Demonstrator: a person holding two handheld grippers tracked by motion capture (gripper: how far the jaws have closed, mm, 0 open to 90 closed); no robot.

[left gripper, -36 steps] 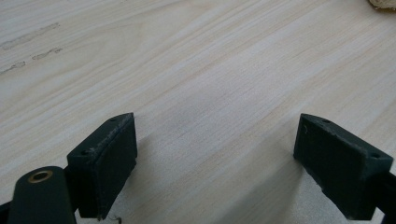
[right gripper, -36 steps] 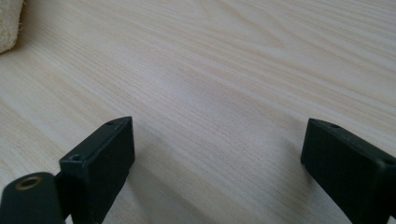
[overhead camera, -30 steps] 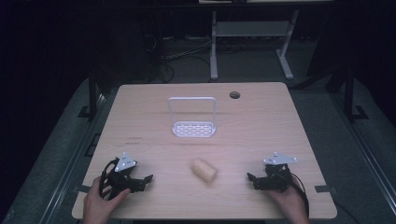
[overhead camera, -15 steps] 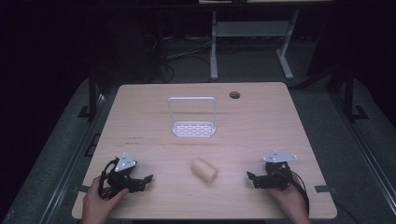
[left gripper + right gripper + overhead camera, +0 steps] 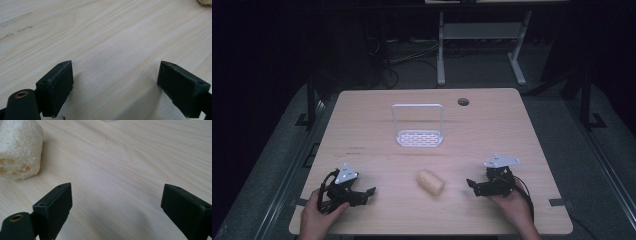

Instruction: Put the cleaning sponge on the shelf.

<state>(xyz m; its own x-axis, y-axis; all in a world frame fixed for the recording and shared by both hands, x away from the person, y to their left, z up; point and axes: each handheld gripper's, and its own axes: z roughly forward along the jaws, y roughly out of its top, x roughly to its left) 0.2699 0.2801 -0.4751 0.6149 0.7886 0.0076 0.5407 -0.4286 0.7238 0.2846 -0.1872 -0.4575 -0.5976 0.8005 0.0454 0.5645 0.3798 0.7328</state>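
Observation:
A pale loofah piece [image 5: 430, 181] lies on the wooden table [image 5: 492, 130] near its front middle; it also appears at the upper left of the right gripper view [image 5: 18, 150]. A white wire rack [image 5: 418, 131] with a perforated base stands upright mid-table. My left gripper [image 5: 371, 195] rests low at the front left, open, with bare wood between its pads [image 5: 56, 87]. My right gripper [image 5: 470, 186] sits at the front right, open and empty, jaws pointing left toward the loofah. In its own view the right gripper [image 5: 117, 207] has the loofah ahead and left of its left pad.
A dark round cable hole [image 5: 463, 102] is near the table's back right. Faint dark scuffs [image 5: 357, 148] mark the wood at left. A desk frame [image 5: 477, 35] stands on the floor beyond the far edge.
The right gripper has edged slightly left toward the loofah. The left gripper and the other things stay as they were.

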